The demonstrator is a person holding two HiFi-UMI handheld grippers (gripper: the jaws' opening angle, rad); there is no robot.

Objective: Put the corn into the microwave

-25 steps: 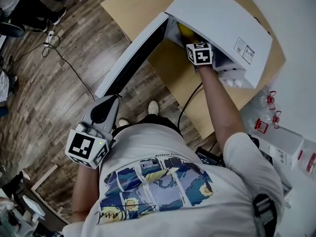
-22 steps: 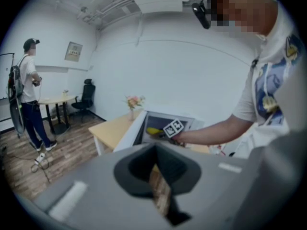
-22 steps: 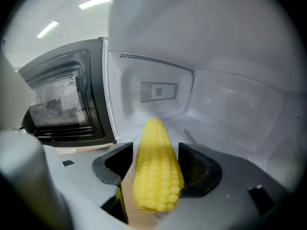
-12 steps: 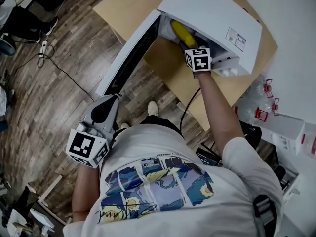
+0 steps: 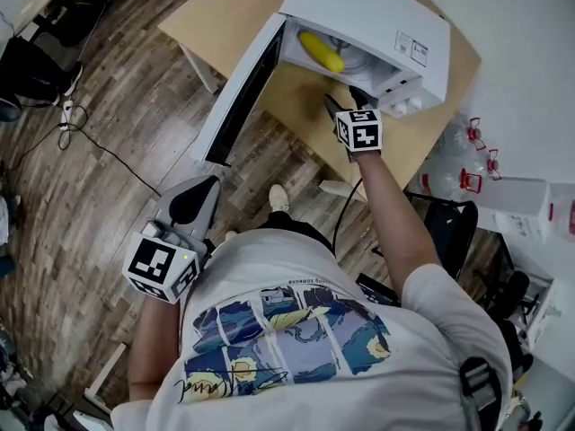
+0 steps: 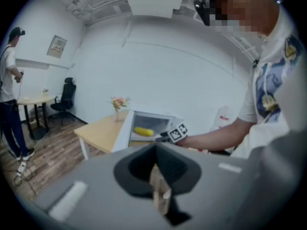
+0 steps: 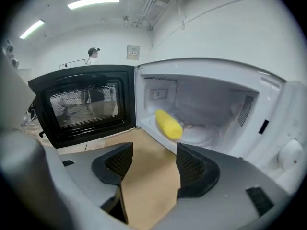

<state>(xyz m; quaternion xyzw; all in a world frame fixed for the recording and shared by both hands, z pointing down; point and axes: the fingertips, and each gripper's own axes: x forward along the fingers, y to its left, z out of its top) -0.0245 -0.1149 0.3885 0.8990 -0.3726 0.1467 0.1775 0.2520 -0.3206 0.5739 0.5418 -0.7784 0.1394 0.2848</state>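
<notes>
Wooden table [image 5: 220, 25], white microwave [image 5: 368, 16] on it. Its black-windowed door [image 5: 238, 97] is swung wide to the left, cavity facing the right gripper [image 7: 153, 159]. That gripper hovers just outside the opening, jaws spread, only tabletop between them. Left gripper [image 6: 156, 176] is low by the person's side, jaws pressed together, empty. Corn [image 7: 169, 124]: smooth yellow cob, lying inside on the glass turntable [image 7: 201, 133], near the front.

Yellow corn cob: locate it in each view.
Head view: yellow corn cob at top centre, inside the open white microwave.
Left gripper view: corn small, mid-frame, inside microwave.
Right gripper view: corn centre, at cavity's front.
Shared landmark: the microwave's open door, left of the corn in all three.
</notes>
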